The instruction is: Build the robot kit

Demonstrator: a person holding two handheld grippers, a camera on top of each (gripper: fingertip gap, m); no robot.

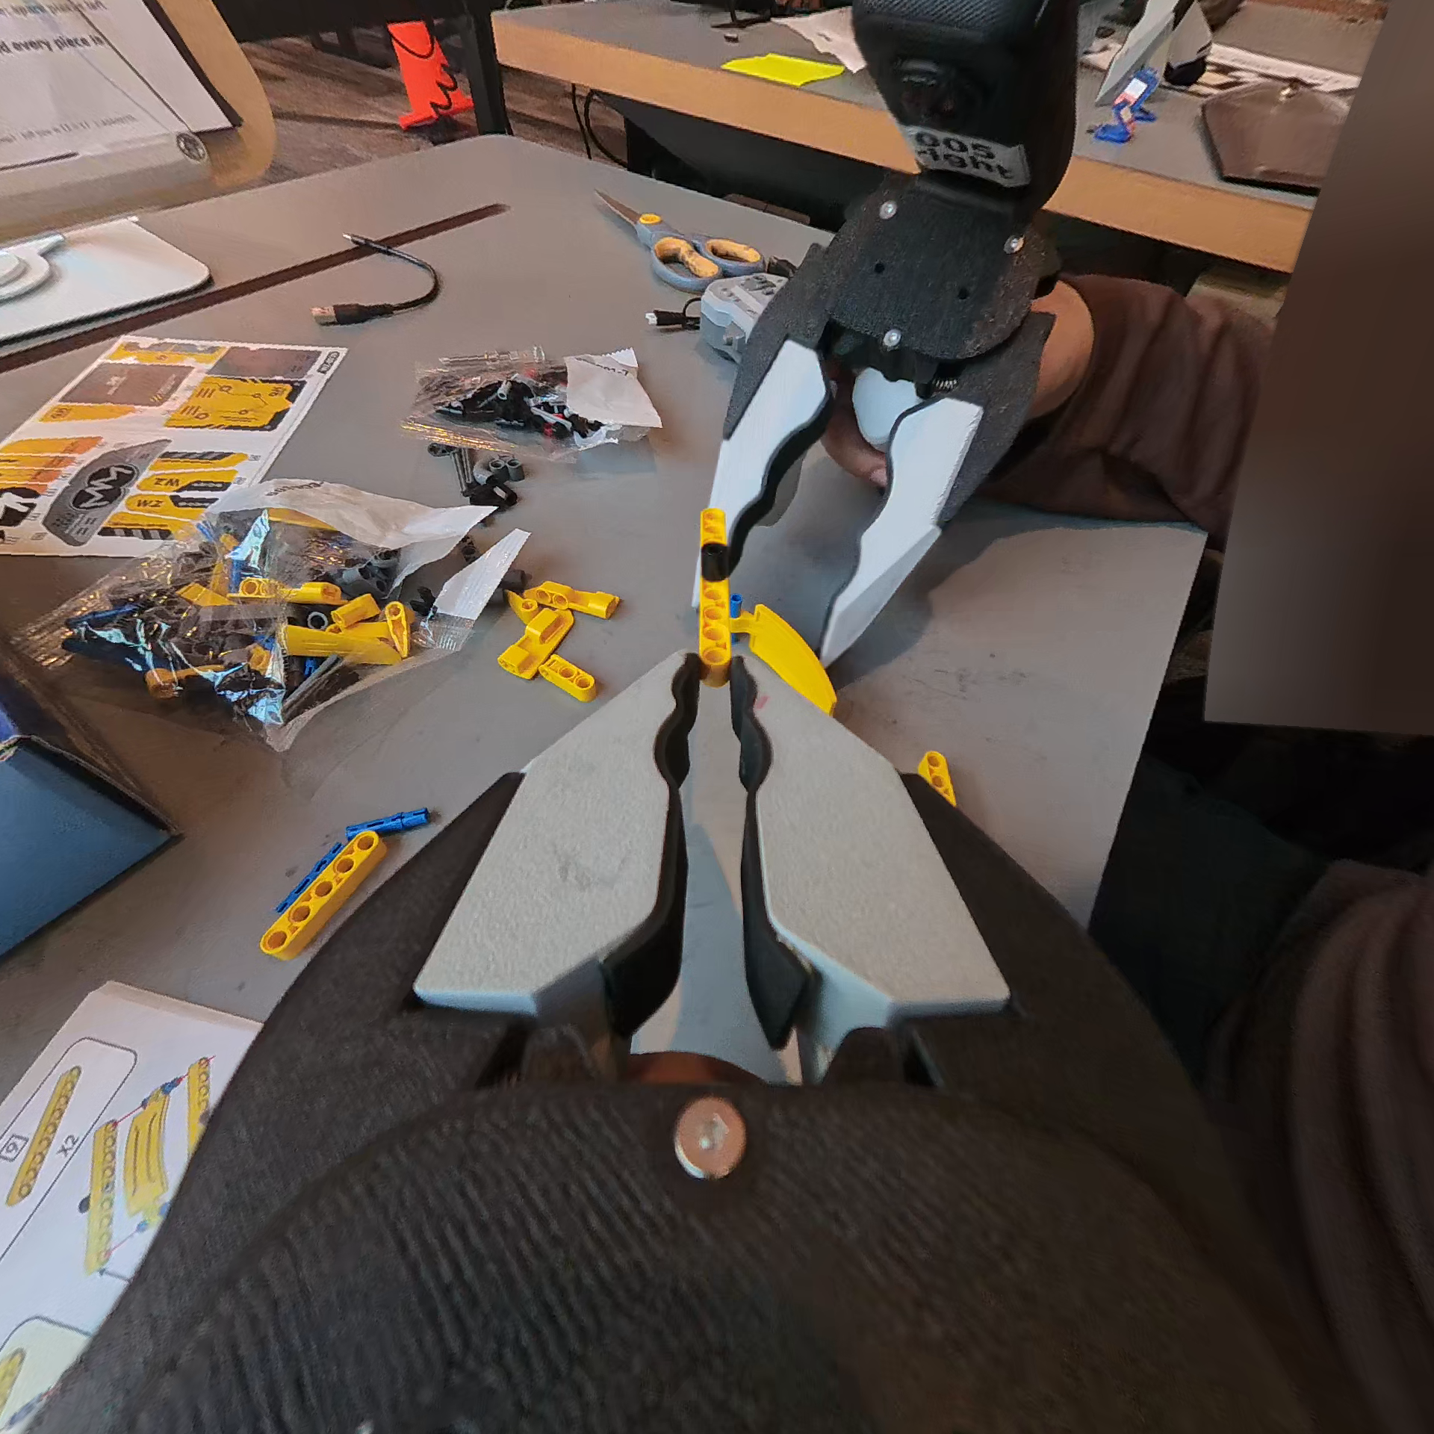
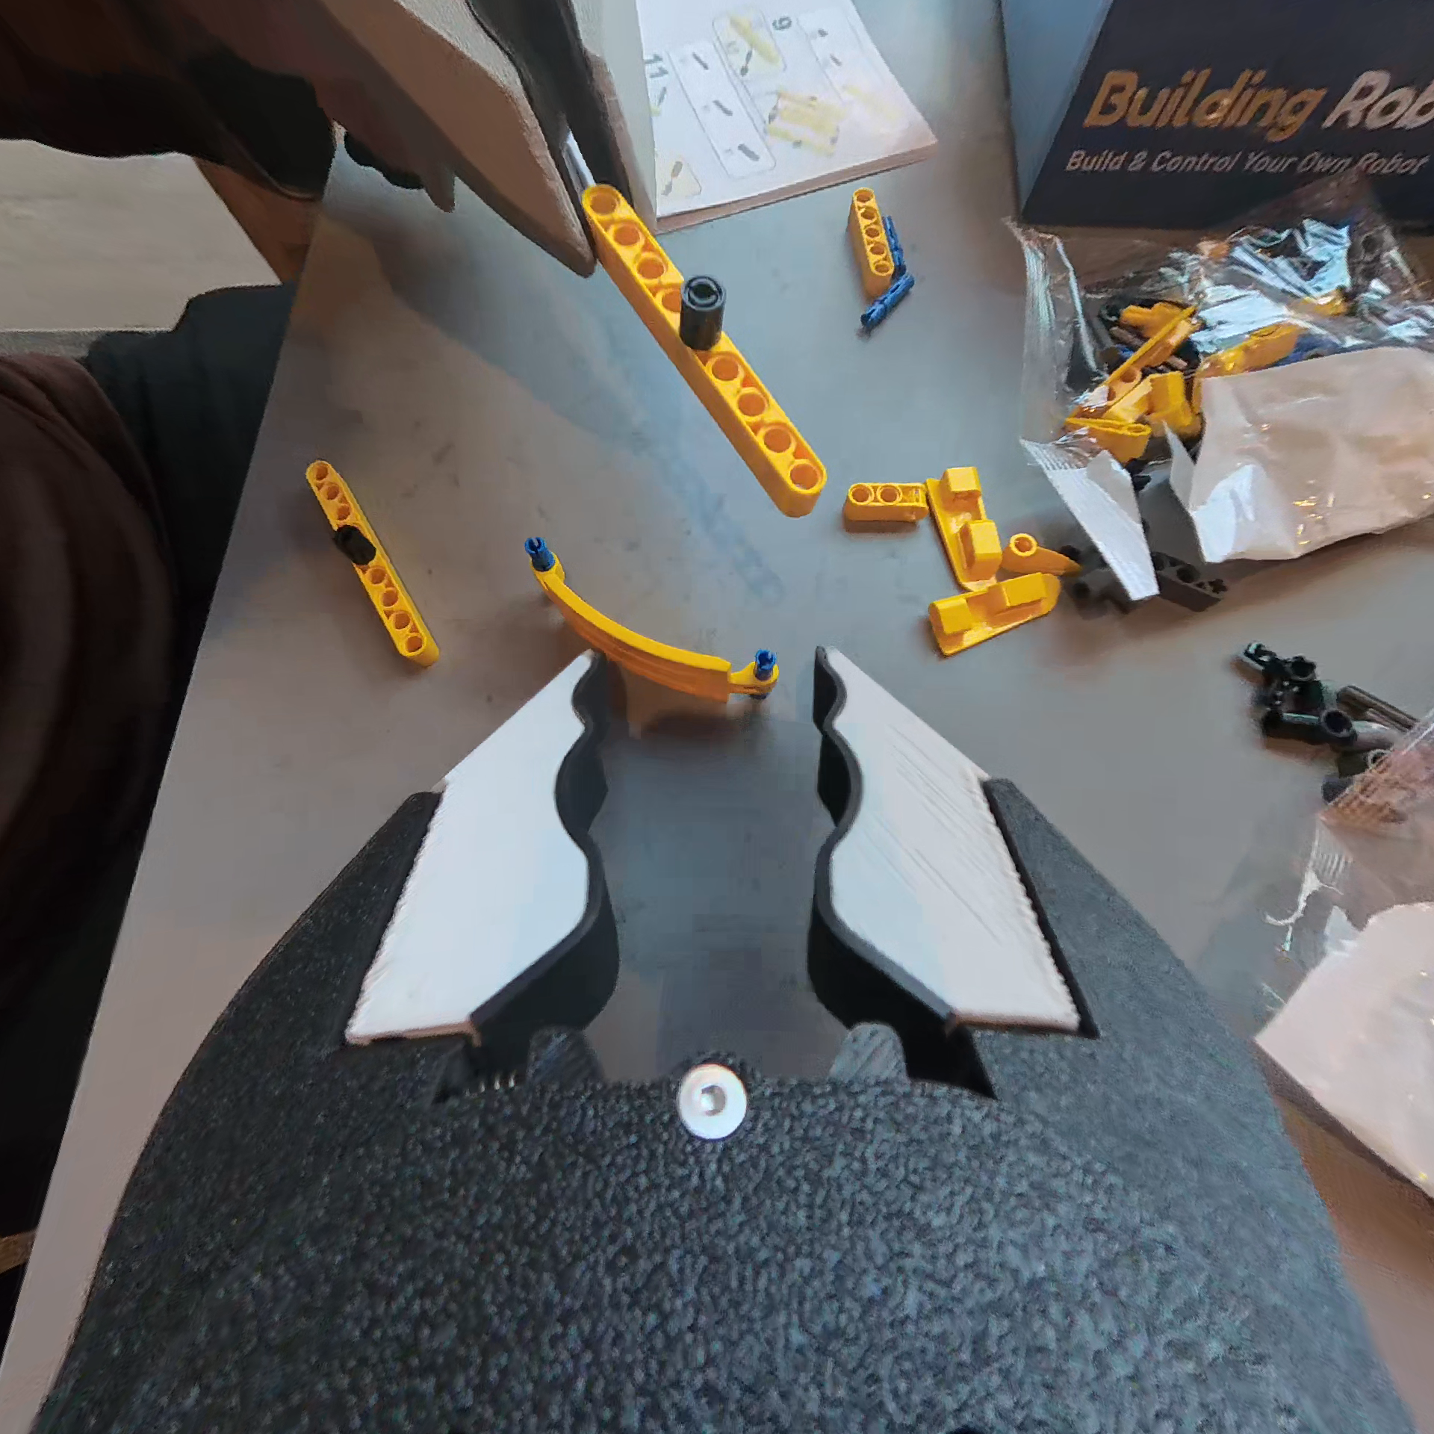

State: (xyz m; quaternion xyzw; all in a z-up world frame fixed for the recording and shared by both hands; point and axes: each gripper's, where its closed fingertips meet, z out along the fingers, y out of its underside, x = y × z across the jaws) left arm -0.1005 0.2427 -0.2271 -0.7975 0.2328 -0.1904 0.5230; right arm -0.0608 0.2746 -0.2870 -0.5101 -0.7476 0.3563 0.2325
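My left gripper (image 1: 712, 669) is shut on one end of a long yellow holed beam (image 1: 714, 621) and holds it above the grey table. A black pin (image 1: 714, 560) sits in one of its holes. The beam (image 2: 745, 396) and pin (image 2: 702, 310) also show in the right wrist view, with a left finger (image 2: 481, 132) at its upper end. My right gripper (image 2: 706, 659) is open and empty, low over the table. Its tips are just short of a curved yellow panel (image 2: 644, 644) with blue pins at both ends. It also shows in the left wrist view (image 1: 764, 628).
A second yellow beam with a black pin (image 2: 372, 562) lies near the table edge. Loose yellow pieces (image 2: 978, 551), open parts bags (image 2: 1241, 434) (image 1: 535, 403), a short beam with blue pins (image 1: 322, 892), a booklet (image 2: 776, 101), a dark box (image 2: 1210, 116), a sticker sheet (image 1: 147, 442) and scissors (image 1: 691, 252) lie around.
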